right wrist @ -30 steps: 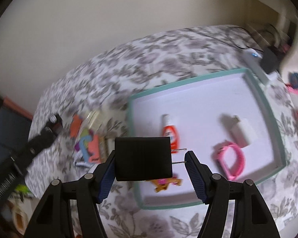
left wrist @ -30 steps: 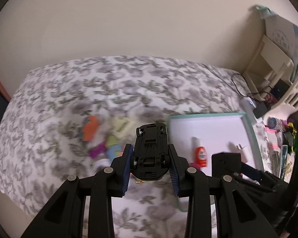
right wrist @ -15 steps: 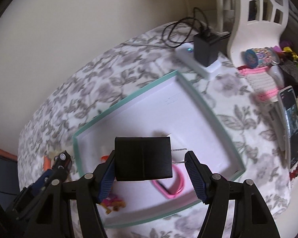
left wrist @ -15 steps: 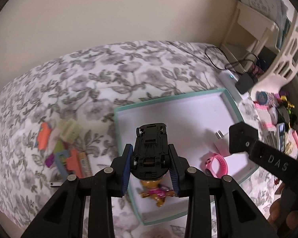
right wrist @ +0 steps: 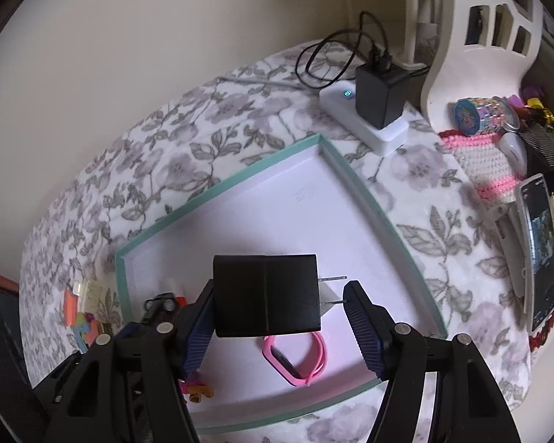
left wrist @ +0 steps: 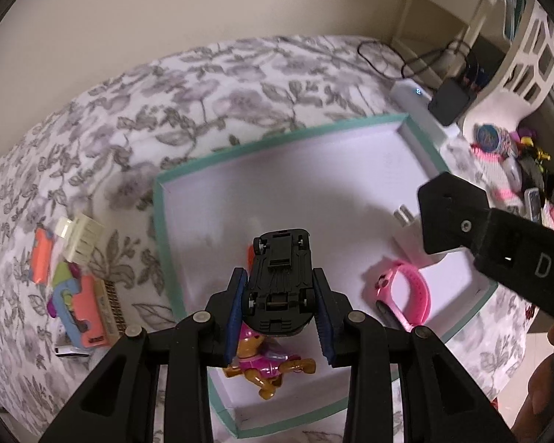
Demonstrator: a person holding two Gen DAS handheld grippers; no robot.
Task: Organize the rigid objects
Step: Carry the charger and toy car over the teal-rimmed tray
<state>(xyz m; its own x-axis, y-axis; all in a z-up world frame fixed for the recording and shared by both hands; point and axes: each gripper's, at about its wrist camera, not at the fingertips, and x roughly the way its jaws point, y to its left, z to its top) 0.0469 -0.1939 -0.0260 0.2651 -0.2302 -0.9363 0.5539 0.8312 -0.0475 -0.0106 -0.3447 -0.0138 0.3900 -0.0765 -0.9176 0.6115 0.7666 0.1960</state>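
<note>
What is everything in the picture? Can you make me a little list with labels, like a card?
left gripper: jaws shut on the black toy car, held upside down
right gripper: jaws holding the black plug adapter by its body and prongs
tray: white with a teal rim, on the flowered bedspread
inside tray: pink watch, puppy figure, white plug
outside tray: pile of colourful toys

A grey-flowered white bedspread (left wrist: 210,85) is seen carrying a shallow teal-rimmed white tray (left wrist: 161,221), a heap of small colourful plastic pieces (left wrist: 74,288) and a white power strip (right wrist: 365,125).
</note>
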